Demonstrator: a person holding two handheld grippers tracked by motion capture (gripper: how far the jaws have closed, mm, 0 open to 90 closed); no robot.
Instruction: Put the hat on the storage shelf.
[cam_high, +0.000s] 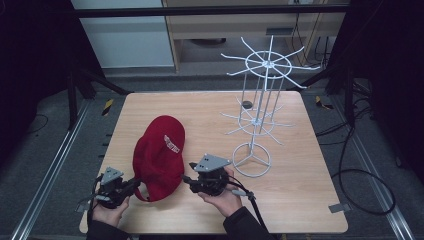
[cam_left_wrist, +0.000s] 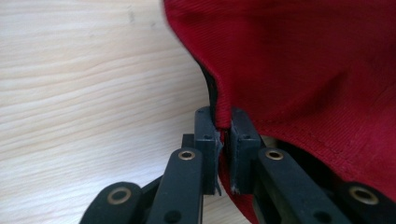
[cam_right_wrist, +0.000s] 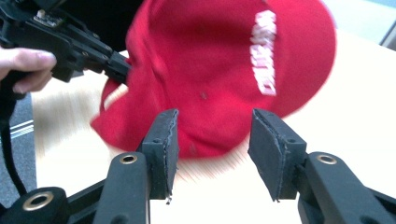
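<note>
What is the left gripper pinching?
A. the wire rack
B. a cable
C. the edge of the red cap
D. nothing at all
C: in the left gripper view, the left gripper has its jaws closed on the edge of the red cap, with red fabric squeezed between them.

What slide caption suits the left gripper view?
Left tool pinches the red cap's edge above the wooden table.
</note>
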